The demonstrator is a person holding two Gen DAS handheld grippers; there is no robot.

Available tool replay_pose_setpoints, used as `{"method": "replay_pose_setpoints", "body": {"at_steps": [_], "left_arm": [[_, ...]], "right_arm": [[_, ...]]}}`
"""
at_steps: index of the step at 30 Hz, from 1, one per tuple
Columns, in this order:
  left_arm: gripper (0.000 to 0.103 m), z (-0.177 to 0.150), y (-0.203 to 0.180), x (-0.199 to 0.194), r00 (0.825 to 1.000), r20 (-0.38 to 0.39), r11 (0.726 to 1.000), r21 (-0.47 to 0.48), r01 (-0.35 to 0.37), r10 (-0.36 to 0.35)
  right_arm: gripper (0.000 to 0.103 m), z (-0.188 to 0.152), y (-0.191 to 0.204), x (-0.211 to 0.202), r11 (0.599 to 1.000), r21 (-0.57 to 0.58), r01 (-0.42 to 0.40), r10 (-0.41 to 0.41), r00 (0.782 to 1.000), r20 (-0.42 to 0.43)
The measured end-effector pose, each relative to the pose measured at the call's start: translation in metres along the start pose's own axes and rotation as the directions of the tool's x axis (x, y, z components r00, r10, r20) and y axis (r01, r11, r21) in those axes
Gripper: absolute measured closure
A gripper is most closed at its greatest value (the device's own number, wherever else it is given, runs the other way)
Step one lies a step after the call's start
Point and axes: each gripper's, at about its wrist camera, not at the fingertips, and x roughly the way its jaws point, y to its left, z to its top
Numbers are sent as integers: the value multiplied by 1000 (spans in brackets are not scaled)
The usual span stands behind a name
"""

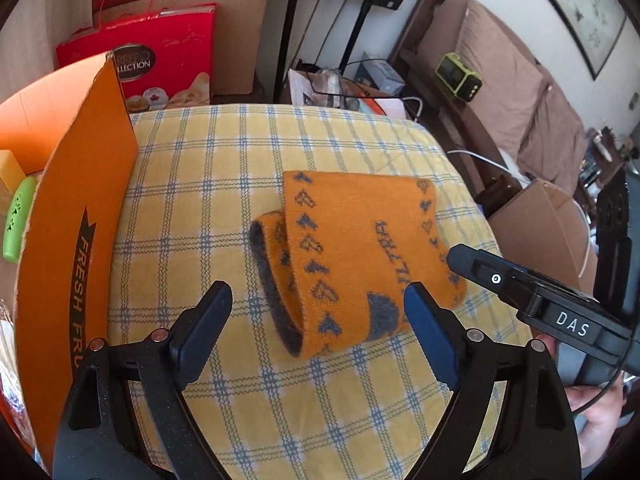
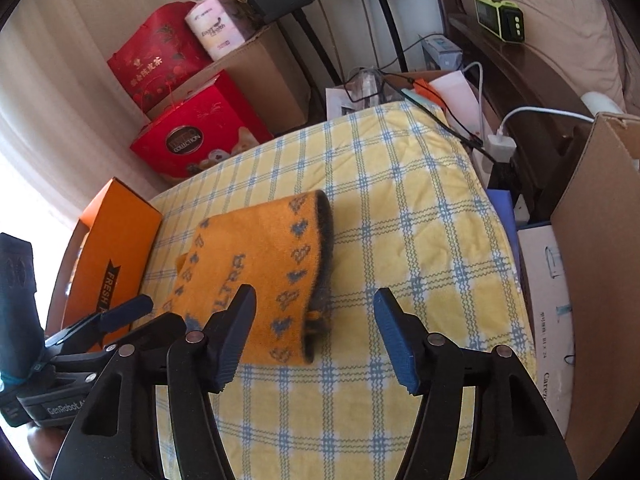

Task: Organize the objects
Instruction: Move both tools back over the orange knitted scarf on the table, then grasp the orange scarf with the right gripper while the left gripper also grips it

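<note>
An orange sock [image 1: 352,256] with grey patterns and a grey lining lies folded on the yellow checked cloth [image 1: 248,176]; it also shows in the right wrist view [image 2: 260,276]. My left gripper [image 1: 320,320] is open and empty, its fingers either side of the sock's near end. My right gripper [image 2: 316,332] is open and empty, hovering just right of the sock's near end. The right gripper's finger [image 1: 476,264] pokes in at the sock's right side in the left wrist view. An open orange box [image 1: 80,216] stands at the table's left edge, also seen from the right wrist [image 2: 112,248].
The orange box holds a green item [image 1: 18,220] and a yellow item [image 1: 10,168]. Red gift boxes [image 2: 196,136] and cardboard boxes stand behind the table. A brown carton [image 2: 600,264] stands on the right, with cables and a charger [image 2: 500,146] near the far corner.
</note>
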Motion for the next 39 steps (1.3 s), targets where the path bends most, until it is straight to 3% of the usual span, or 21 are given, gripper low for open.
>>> {"method": "replay_pose_setpoints", "body": {"at_steps": [3, 7, 10, 17, 23, 25, 31, 39], "left_arm": [[18, 0, 5, 8, 1000, -11, 1000, -11, -9, 9], [27, -2, 8, 14, 999, -23, 999, -21, 30, -30], [34, -5, 6, 18, 999, -34, 999, -9, 39, -39], [40, -5, 4, 20, 999, -6, 999, -12, 40, -40], [59, -5, 0, 17, 999, 20, 999, 6, 32, -32], [74, -4, -1, 15, 999, 30, 999, 10, 41, -42], [92, -3, -2, 7, 998, 51, 999, 11, 47, -47], [94, -6, -1, -16, 994, 67, 996, 3, 84, -84]], "right_arm": [[44, -1, -2, 7, 1000, 4, -5, 5, 1000, -11], [55, -2, 2, 13, 1000, -8, -16, 16, 1000, -19], [57, -3, 7, 17, 999, -38, 18, -19, 1000, -14], [72, -7, 11, 24, 999, -34, 12, -12, 1000, -18], [76, -9, 14, 22, 1000, -17, 11, -11, 1000, -1], [83, -9, 15, 19, 1000, -11, 1, -1, 1000, 10], [92, -11, 28, 9, 998, -49, 26, -24, 999, 42], [94, -25, 38, -11, 1000, -20, -14, 15, 996, 87]]}}
